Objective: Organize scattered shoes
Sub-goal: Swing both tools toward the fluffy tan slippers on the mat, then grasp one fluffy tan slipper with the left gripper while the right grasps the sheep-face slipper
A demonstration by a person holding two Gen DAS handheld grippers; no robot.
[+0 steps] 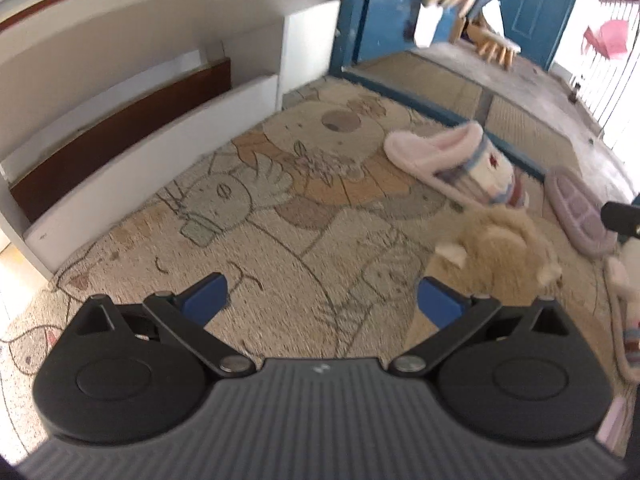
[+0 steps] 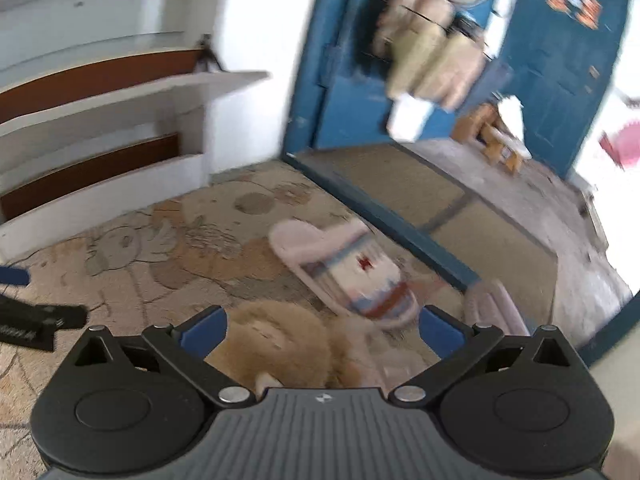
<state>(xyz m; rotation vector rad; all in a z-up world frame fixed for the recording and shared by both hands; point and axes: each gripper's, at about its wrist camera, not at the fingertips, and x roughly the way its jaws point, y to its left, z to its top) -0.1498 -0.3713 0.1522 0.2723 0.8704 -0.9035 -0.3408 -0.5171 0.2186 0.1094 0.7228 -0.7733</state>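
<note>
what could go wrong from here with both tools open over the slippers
1. The fluffy tan slipper sits between the right tool pads but is soft and bulky; a shallow close may grab only fur and slip.
2. The striped slipper lies close beside it and could get caught or nudged.
3. The left tool is open over bare rug, with the tan slipper just off to its right, so closing there would catch nothing.
</note>
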